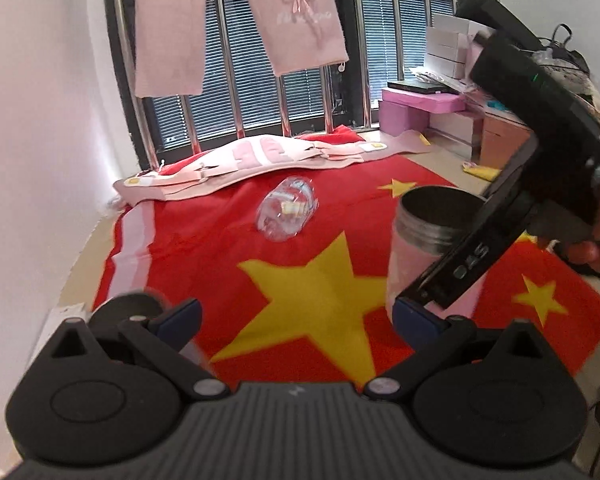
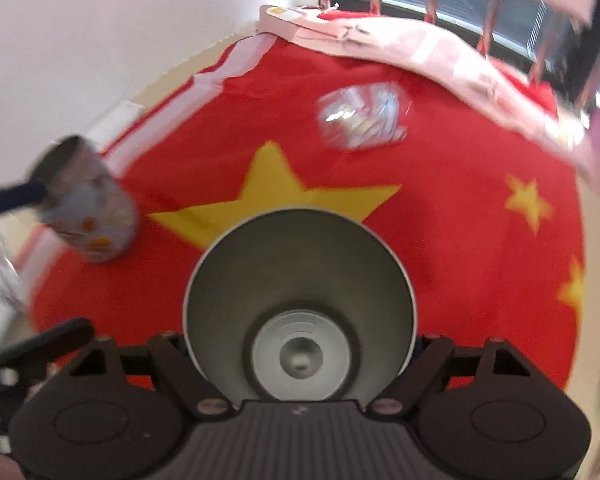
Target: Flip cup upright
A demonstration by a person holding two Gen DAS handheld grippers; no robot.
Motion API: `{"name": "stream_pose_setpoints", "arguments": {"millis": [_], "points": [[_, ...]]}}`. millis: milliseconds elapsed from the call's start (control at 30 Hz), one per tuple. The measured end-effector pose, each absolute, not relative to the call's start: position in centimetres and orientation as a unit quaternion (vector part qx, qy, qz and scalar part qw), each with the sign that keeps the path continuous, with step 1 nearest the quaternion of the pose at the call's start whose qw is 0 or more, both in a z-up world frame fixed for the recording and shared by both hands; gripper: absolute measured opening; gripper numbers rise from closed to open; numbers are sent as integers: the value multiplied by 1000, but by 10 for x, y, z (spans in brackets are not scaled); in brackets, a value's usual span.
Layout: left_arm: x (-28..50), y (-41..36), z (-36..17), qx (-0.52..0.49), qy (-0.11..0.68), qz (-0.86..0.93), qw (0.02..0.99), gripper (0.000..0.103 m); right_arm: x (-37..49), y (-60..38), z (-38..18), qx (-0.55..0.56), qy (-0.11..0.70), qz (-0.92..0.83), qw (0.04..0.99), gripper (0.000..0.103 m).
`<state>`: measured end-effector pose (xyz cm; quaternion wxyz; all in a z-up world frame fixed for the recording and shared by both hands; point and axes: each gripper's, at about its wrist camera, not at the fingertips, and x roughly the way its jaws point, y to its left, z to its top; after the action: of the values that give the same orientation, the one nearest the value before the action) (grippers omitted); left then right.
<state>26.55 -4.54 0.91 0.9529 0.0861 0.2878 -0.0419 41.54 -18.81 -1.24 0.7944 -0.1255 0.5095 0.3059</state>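
Note:
A pink steel-lined cup [image 1: 424,248] stands upright on the red flag cloth [image 1: 204,248], mouth up. My right gripper [image 1: 452,276] is shut on the pink cup; its own view looks straight down into the steel interior [image 2: 300,312]. A second patterned steel cup [image 2: 88,208] stands upright at the cloth's left edge, with one blue finger [image 2: 16,196] of my left gripper at its rim. In the left wrist view this cup is a blurred dark rim [image 1: 132,308] beside the left finger [image 1: 180,316]. My left gripper [image 1: 296,316] is open.
A clear plastic cup [image 1: 286,212] lies on its side mid-cloth, also visible in the right wrist view [image 2: 360,120]. Pink garments [image 1: 260,156] lie along the far edge. Window bars [image 1: 236,92], pink boxes [image 1: 416,108] and a white wall [image 1: 40,120] surround the table.

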Motion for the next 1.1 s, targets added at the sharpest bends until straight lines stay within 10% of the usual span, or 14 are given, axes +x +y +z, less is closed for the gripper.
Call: {"name": "stream_pose_setpoints", "arguments": {"millis": [667, 1100], "points": [[201, 5, -8, 81, 322, -48, 942, 103, 400, -190, -75, 152, 622, 185, 746, 87], [230, -42, 5, 67, 364, -68, 926, 103, 325, -274, -7, 99, 425, 274, 857, 97]]}}
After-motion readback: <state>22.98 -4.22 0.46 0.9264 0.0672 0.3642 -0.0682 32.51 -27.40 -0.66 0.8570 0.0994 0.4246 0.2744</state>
